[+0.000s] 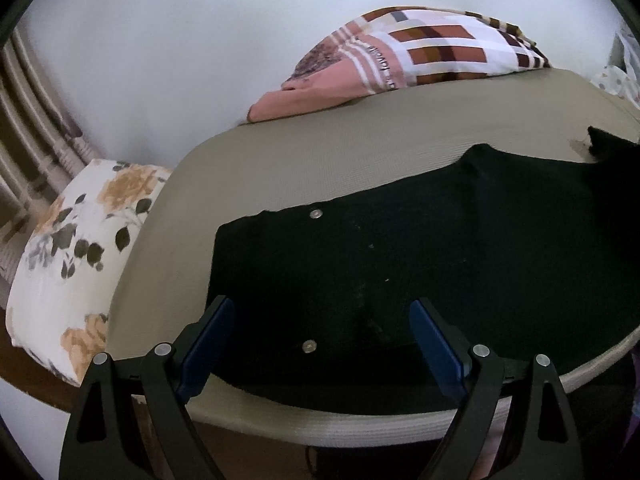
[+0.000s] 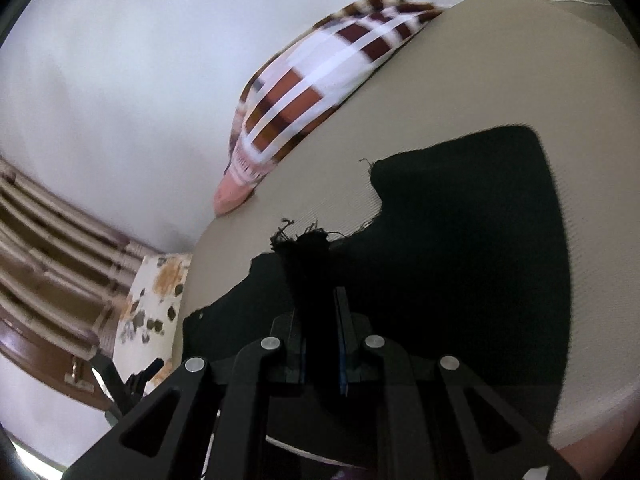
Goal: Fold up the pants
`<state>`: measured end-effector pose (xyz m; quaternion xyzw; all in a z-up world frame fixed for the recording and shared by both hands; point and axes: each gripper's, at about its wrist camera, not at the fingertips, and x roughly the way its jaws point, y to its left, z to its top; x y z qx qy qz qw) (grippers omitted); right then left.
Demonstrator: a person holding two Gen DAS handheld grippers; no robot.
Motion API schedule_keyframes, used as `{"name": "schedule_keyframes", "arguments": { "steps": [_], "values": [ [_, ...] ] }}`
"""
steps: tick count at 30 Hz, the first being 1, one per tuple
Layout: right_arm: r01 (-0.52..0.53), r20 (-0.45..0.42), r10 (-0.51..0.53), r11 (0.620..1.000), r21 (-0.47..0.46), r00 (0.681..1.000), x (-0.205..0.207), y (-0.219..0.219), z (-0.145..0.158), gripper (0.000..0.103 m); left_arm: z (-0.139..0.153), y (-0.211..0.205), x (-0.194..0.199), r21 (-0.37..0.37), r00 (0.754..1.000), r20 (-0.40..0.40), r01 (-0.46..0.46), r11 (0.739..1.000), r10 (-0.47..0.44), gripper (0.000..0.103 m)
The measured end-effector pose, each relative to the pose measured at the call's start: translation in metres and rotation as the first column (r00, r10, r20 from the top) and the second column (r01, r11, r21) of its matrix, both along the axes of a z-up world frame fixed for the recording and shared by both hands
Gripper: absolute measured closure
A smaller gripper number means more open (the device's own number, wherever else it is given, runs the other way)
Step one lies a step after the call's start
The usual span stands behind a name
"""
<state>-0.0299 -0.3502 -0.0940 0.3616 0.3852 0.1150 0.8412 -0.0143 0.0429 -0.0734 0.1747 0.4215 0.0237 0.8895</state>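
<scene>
Black pants (image 1: 420,264) lie spread on a beige mattress (image 1: 320,160), waistband end with two metal buttons nearest the left wrist view. My left gripper (image 1: 322,312) is open, its blue-padded fingers (image 1: 212,332) hovering above the waist end near the bed's front edge, holding nothing. In the right wrist view my right gripper (image 2: 318,300) is shut on a frayed hem of the black pants (image 2: 460,240), a fold of dark cloth rising between its fingers. The rest of the pants lies flat on the mattress (image 2: 460,80) beyond it.
A plaid and pink pillow (image 1: 420,52) lies at the back of the bed against a white wall. A floral pillow (image 1: 80,248) leans at the bed's left end by a wooden headboard (image 2: 48,248). The mattress front edge drops off below the grippers.
</scene>
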Motion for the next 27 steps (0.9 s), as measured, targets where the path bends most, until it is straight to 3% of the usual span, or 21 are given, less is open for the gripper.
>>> {"name": "schedule_keyframes", "arguments": {
  "steps": [10, 19, 27],
  "values": [
    [-0.156, -0.03, 0.155, 0.987, -0.033, 0.988, 0.029, 0.078, -0.012, 0.091, -0.008, 0.002, -0.002, -0.011, 1.0, -0.018, 0.0, 1.0, 0.0, 0.014],
    [-0.288, -0.056, 0.284, 0.954, -0.08, 0.957, 0.04, 0.141, -0.024, 0.091, -0.014, 0.004, 0.002, -0.022, 0.999, -0.04, -0.001, 1.0, 0.001, 0.014],
    [-0.347, -0.081, 0.339, 0.931, -0.115, 0.937, 0.038, 0.164, -0.036, 0.091, -0.017, 0.008, 0.003, -0.035, 0.999, -0.051, -0.009, 0.999, 0.008, 0.014]
  ]
}}
